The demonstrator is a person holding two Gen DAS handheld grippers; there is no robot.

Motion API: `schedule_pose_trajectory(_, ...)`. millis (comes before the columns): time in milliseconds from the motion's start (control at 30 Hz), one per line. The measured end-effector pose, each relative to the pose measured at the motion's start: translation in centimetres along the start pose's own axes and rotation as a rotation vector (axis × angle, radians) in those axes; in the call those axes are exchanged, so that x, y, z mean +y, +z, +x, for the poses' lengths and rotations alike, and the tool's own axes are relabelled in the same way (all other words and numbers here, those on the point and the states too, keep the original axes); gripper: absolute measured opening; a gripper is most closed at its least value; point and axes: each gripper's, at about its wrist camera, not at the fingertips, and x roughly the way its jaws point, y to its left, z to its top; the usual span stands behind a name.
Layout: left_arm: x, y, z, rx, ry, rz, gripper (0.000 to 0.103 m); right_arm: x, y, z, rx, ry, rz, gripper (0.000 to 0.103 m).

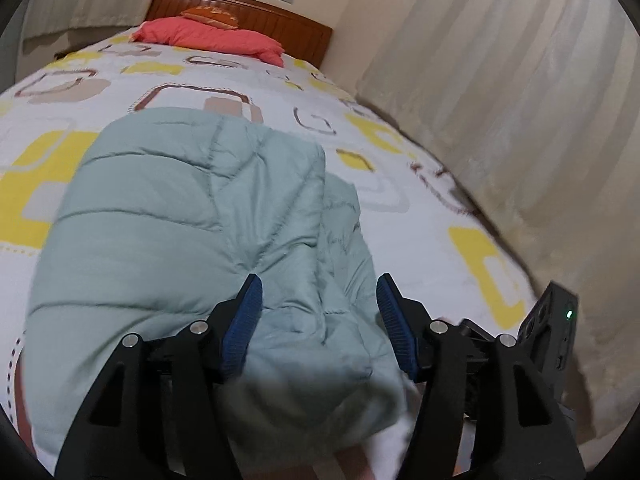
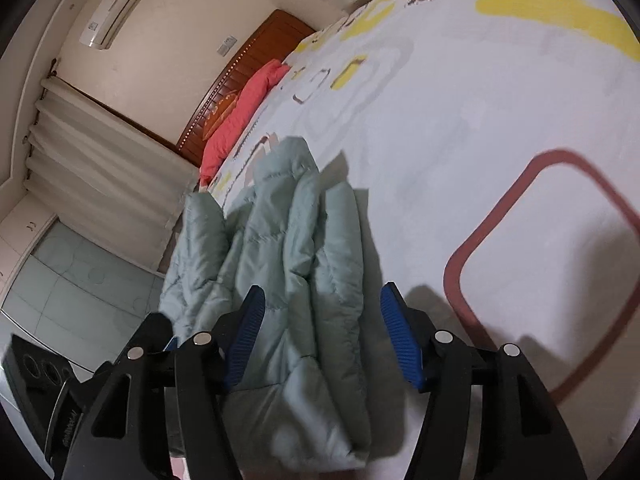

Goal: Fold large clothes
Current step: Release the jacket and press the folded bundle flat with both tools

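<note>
Left tool (image 1: 319, 294): we held its fingers spread, jacket fabric between them, ungripped.
Right tool (image 2: 322, 306): likewise spread, straddling a fold.
Jacket (image 1: 192, 216): lay bunched at the bed's near edge.
Bed (image 1: 420, 208): bare cover beyond the jacket, up to the red pillow (image 1: 208, 36).

Both wrist views sit low and close over the bed (image 1: 240, 80), facing its headboard (image 1: 256, 16) — right view rolled sideways — sharing the quilted jacket (image 1: 192, 216).
</note>
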Motion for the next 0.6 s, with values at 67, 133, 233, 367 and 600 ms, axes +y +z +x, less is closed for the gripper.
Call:
schedule_pose_trajectory(67,1.1,0.6,-1.7,-0.029,-0.010,-0.052,0.061,0.9,0.0,-0.7,-0.013,0.010,-0.021,0.060)
schedule_pose_trajectory(133,2.3,1.0,-3.3,-0.066,-0.012,-0.099,0.067,2.2,0.0,-1.0,-0.017,0.032,-0.038,0.060)
schedule_pose_trajectory(233,5.6,1.8,-5.8,-0.130,0.008,-0.207,0.069,4.0,-0.1,-0.7,0.013,0.084,-0.054,0.060)
schedule_pose_trajectory(367,11.1,2.2,-7.0,-0.163,0.065,-0.369,0.070,5.9,-0.7,1.2,0.066,0.115,-0.068,0.060)
schedule_pose_trajectory(600,17.0,0.5,-4.9,-0.094,0.017,-0.599,0.070,8.0,-2.0,6.1,0.169,0.058,-0.106,0.056)
